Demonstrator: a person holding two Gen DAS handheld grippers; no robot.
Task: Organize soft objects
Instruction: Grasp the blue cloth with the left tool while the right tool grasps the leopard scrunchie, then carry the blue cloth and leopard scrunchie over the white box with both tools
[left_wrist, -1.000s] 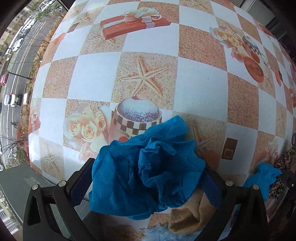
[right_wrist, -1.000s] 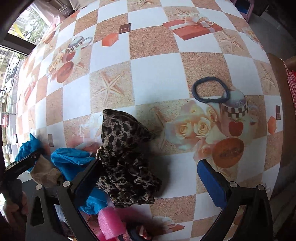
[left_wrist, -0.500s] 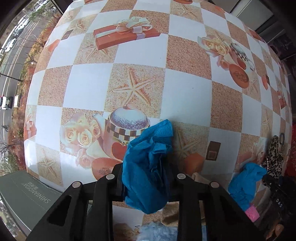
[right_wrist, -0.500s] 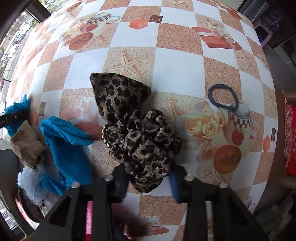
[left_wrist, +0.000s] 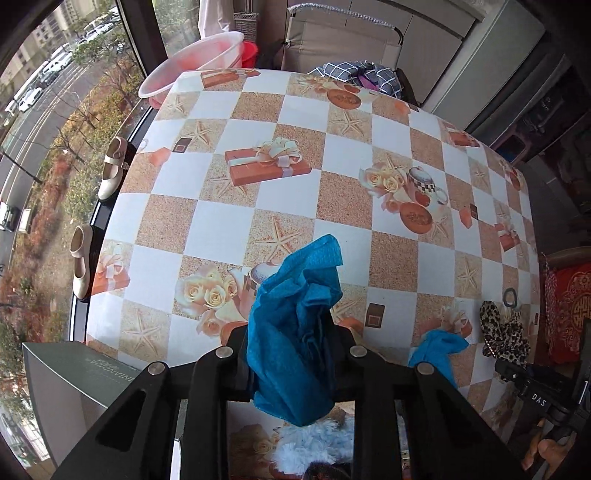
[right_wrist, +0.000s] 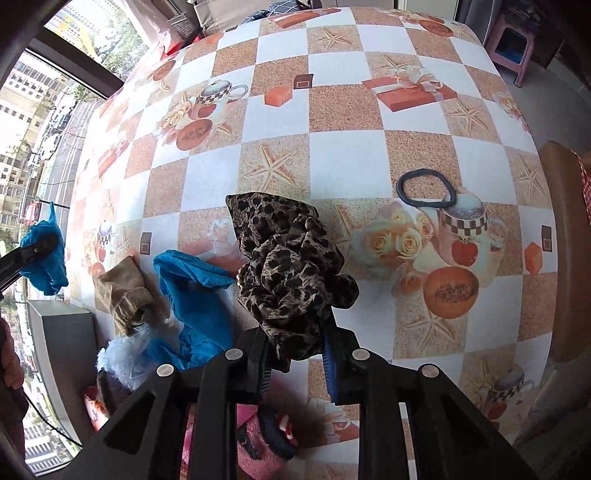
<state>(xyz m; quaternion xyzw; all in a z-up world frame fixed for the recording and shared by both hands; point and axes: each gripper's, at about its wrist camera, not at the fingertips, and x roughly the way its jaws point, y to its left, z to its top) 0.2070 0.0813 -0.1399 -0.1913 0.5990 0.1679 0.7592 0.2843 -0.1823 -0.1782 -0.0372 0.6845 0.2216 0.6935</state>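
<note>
My left gripper (left_wrist: 291, 356) is shut on a crumpled blue cloth (left_wrist: 295, 325), its jaws closing the last bit, and holds it above the checked tablecloth (left_wrist: 332, 192). In the right wrist view a leopard-print fabric piece (right_wrist: 288, 266) hangs lifted between the pads of my right gripper (right_wrist: 295, 360), which is shut on it. Left on the table are a second blue cloth (right_wrist: 195, 295), a tan cloth (right_wrist: 125, 291), a pale blue fluffy piece (right_wrist: 122, 354) and a pink item (right_wrist: 258, 435). The left gripper's blue cloth (right_wrist: 40, 254) shows at the far left.
A black hair band (right_wrist: 424, 190) lies on the table to the right. A grey box (left_wrist: 74, 376) stands at the near left table corner. A pink basin (left_wrist: 192, 62) sits past the far edge, shoes (left_wrist: 110, 173) on the window sill, a chair (right_wrist: 561, 258) at right.
Both grippers went from wide open to shut, the left on the blue cloth and the right on the leopard fabric. Both then rose, lifting the pieces off the table.
</note>
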